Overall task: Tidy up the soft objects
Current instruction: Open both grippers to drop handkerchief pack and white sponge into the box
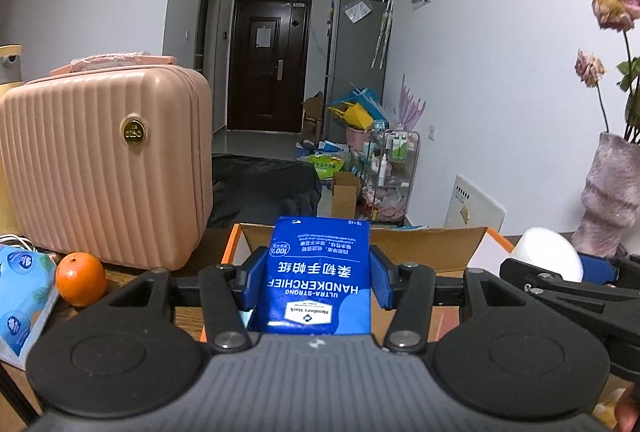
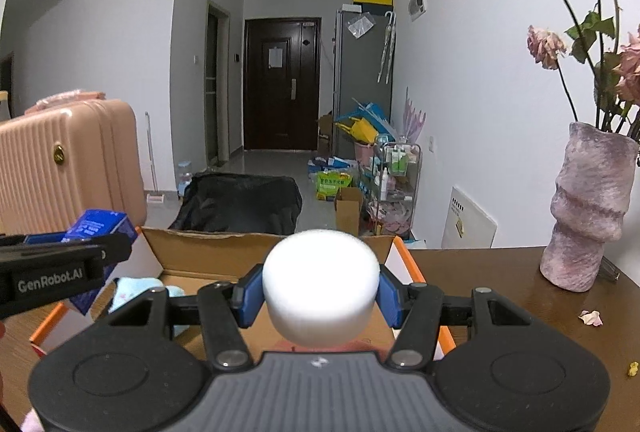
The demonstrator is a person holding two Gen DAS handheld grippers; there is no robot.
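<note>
Brown wooden table [image 2: 500,272] facing a cluttered hallway — left gripper [image 1: 319,278] clamps a blue handkerchief pack [image 1: 318,272], right gripper [image 2: 320,288] squeezes a white foam ball [image 2: 320,284], both above the cardboard box [image 2: 208,252].

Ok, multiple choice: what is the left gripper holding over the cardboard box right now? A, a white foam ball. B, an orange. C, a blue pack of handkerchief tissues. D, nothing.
C: the left gripper has its blue pads shut on the blue handkerchief tissue pack above the cardboard box, while the orange sits on the table.
</note>
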